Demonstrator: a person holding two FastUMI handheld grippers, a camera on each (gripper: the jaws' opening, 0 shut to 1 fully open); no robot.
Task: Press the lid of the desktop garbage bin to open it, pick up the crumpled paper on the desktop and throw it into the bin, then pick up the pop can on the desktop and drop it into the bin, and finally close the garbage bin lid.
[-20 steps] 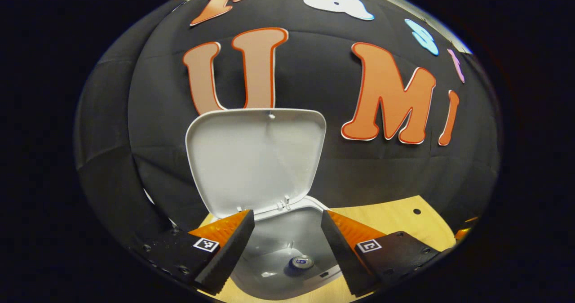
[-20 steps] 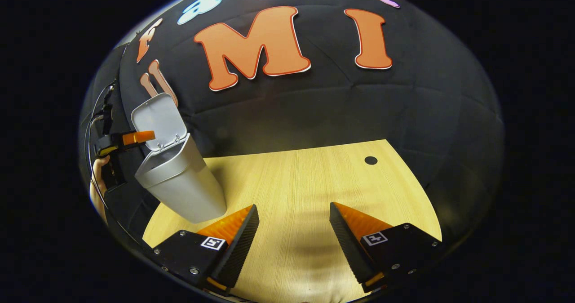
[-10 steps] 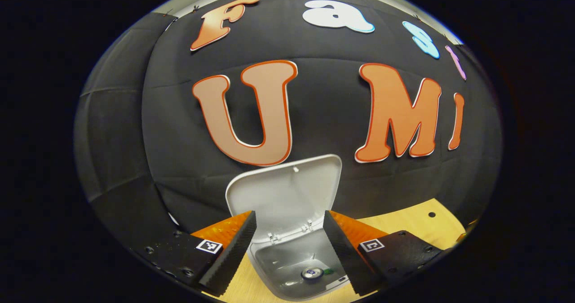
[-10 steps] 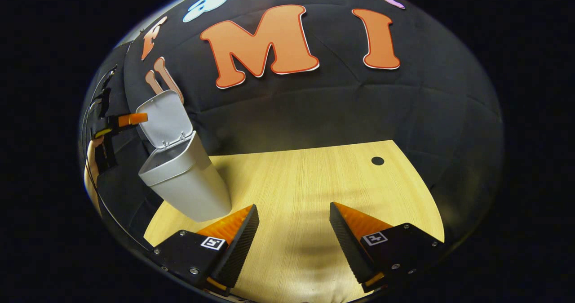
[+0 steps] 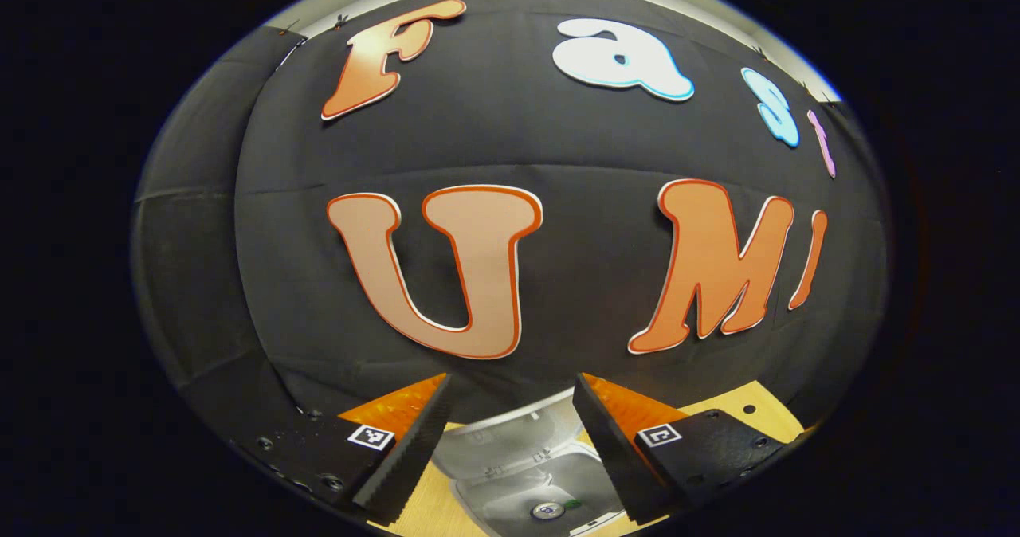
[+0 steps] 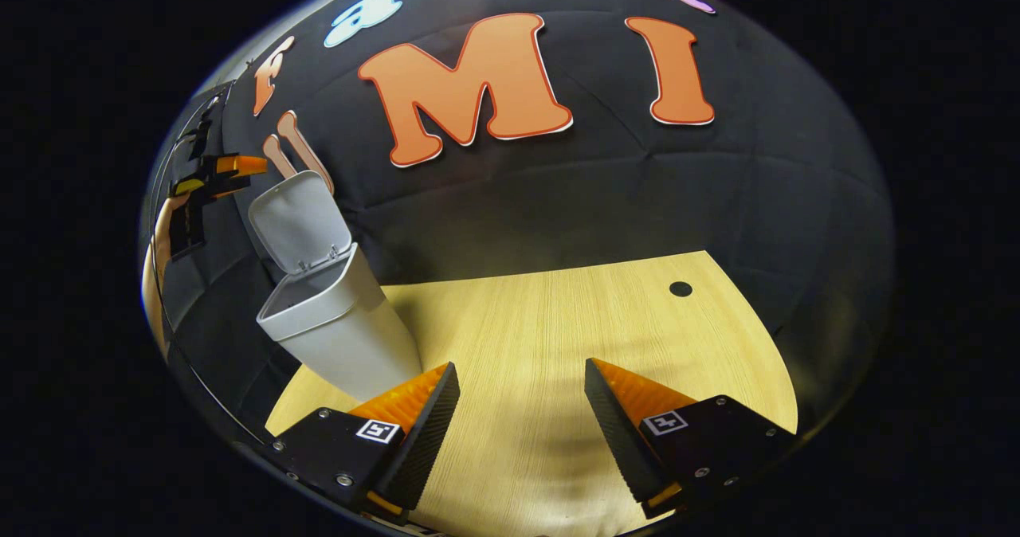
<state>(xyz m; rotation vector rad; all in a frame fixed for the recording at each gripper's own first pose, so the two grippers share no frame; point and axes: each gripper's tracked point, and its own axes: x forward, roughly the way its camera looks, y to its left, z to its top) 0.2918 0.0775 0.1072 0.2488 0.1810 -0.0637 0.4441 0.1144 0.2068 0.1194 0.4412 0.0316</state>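
The can (image 5: 547,511) is lying inside the bin (image 6: 339,326), so the left gripper (image 5: 510,433), jaws wide and holding nothing, should be pushing the lid (image 6: 299,222) down gently.

Pop can (image 5: 547,511) lies inside bin (image 6: 339,334) on table's (image 6: 558,322) left.

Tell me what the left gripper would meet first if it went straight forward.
Probably the booth wall. The left gripper is open, and the bin with its raised lid lies below that line, though depth is unclear.
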